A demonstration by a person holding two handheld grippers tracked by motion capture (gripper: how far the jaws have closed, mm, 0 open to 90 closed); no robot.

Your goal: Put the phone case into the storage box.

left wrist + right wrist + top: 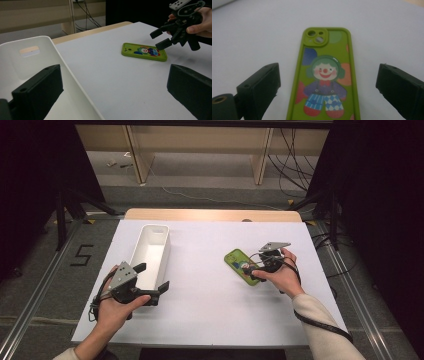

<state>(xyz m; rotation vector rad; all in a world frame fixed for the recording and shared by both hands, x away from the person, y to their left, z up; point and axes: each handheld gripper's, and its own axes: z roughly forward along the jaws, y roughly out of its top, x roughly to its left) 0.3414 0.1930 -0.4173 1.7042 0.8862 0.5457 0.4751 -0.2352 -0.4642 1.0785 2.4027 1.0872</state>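
Flat on the table, the green phone case [325, 77] lies between the right gripper [327, 82]'s wide-spread fingers [259, 86], untouched

White table [210, 300], white bin [150, 251], green phone case [241, 265] (clown print)

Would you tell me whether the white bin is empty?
Empty as far as visible: the white bin shows bare white inside in the high view and left gripper view.

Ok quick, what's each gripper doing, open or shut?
Left gripper: open, holding nothing, beside the long white plastic bin.
Right gripper: open, jaws either side of the green clown-print phone case, not gripping it.
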